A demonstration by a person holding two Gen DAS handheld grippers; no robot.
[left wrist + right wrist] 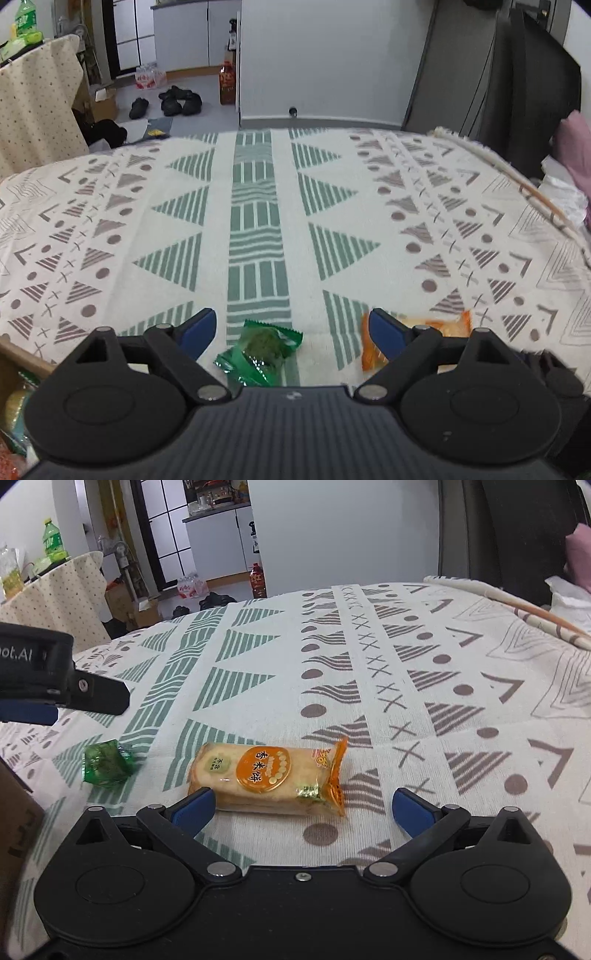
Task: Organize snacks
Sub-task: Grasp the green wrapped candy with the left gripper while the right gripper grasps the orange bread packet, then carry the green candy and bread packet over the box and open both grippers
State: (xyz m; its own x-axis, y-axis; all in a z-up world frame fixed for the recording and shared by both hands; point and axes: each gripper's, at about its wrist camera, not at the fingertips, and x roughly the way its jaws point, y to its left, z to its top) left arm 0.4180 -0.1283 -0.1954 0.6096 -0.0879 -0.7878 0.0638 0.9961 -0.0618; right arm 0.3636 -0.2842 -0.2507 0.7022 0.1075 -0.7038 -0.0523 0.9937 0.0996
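Approach step of snack sorting, judged from the layout: both tools hover with jaws spread, nothing held. Patterned tablecloth [369, 635] covers the worktop; beyond it lie a tiled floor with dark shoes [181, 101], cabinets and a dotted cloth. Right tool [303, 806] stands just short of the orange rice-cracker pack [266, 775]; next it must advance and straddle the pack. Left tool [291, 326] frames the green-wrapped snack [262, 350], lying just beside that pack.

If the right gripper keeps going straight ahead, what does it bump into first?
Most likely the orange rice cracker packet, which lies just ahead between the open right gripper's fingers on the patterned tablecloth.
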